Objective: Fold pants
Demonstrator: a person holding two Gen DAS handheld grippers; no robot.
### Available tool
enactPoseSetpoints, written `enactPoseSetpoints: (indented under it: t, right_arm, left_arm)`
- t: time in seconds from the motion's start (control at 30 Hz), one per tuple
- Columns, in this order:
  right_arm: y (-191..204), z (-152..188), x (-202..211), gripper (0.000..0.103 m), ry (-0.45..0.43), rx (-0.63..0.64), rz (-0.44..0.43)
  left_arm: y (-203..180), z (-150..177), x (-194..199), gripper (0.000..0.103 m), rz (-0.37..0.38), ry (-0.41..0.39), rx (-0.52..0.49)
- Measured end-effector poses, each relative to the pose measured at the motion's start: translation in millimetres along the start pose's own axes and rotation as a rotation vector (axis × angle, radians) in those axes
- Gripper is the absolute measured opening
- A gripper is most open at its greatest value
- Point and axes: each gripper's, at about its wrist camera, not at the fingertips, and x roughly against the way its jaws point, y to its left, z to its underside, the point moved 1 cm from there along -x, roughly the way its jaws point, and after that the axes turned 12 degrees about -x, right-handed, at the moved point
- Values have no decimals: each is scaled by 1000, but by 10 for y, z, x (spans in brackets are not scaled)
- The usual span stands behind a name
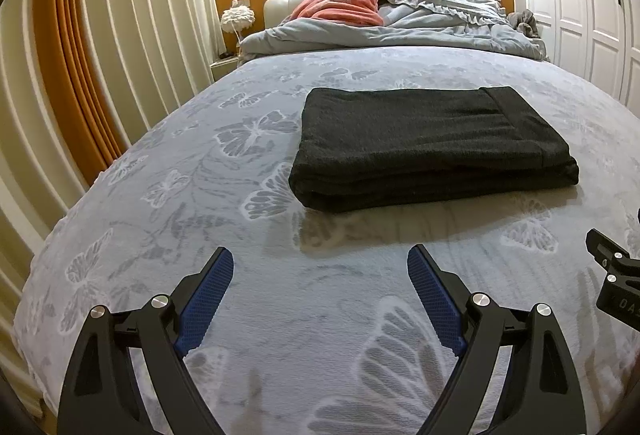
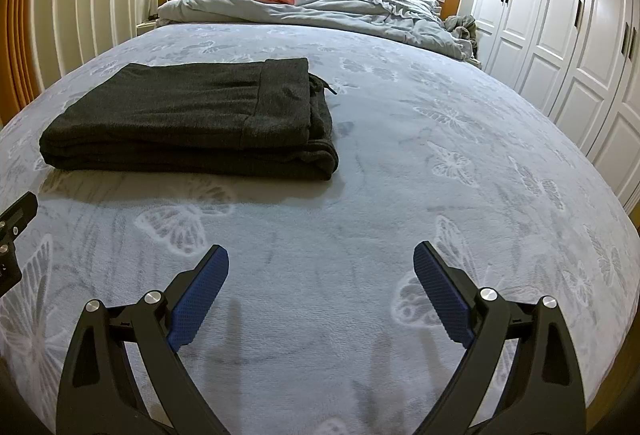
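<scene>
Left gripper with blue textured pads: jaws spread wide, nothing between them, hovering over the near edge of the bed with the pale grey butterfly-patterned cover. Right gripper: same, jaws spread, empty, also above the near edge of the cover; its black body shows at the right border of the left wrist view. Dark charcoal knit pants, folded into a flat rectangular stack, lie mid-bed beyond both grippers, touched by neither; a drawstring end pokes out on the stack's right side. Toward the head edge: crumpled light blue duvet and pink blanket. White panelled wardrobe along the right side.
</scene>
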Motion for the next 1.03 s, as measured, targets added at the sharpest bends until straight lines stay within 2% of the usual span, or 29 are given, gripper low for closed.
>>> enactPoseSetpoints:
  t: [0.7, 1.03]
  right_arm:
    - [10, 5, 5, 92, 0, -1, 2]
    - [25, -5, 20, 92, -3, -5, 2]
  left_arm:
    - [60, 18, 21, 86, -7, -23, 14]
    - [87, 17, -57, 86, 3, 10, 4]
